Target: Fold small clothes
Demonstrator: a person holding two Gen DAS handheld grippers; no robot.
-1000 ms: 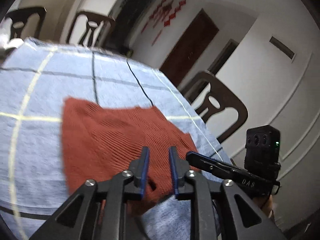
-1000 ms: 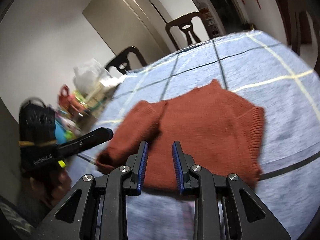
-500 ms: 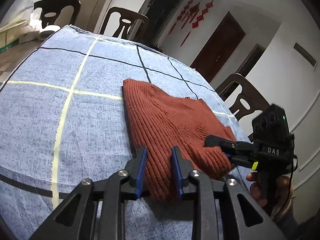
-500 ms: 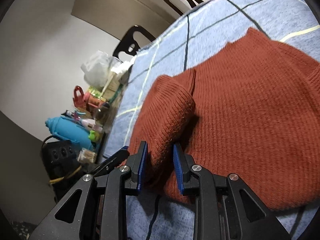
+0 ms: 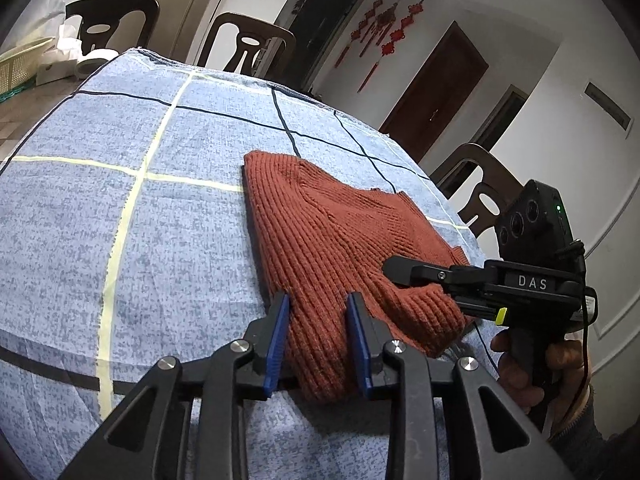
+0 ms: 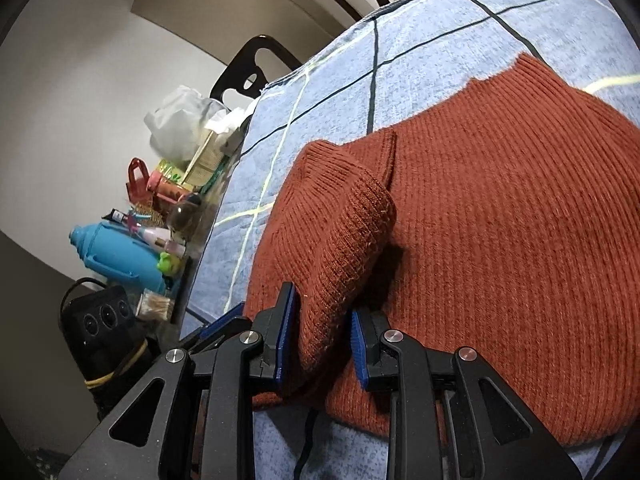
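Observation:
A rust-red knitted sweater (image 5: 332, 236) lies on the blue checked tablecloth (image 5: 120, 200). My left gripper (image 5: 318, 340) is open, its jaws either side of the sweater's near corner. In the right wrist view the sweater (image 6: 520, 240) fills the right side, with a sleeve (image 6: 340, 224) folded over its left part. My right gripper (image 6: 322, 340) is open with the sleeve's cuff end between its jaws. The right gripper also shows in the left wrist view (image 5: 400, 270), touching the sweater's near right edge. The left gripper's fingertips (image 6: 224, 318) show beside the sweater's left corner.
Dark chairs (image 5: 248, 44) stand around the table, one at the right edge (image 5: 480, 192). A side surface left of the table holds a blue bottle (image 6: 120, 252), a white bag (image 6: 184, 124) and small clutter. A yellow basket (image 5: 20, 68) sits far left.
Both grippers have moved in low to the sweater's near edge. The cloth now sits between each pair of jaws. The sweater has not visibly shifted in the last half second.

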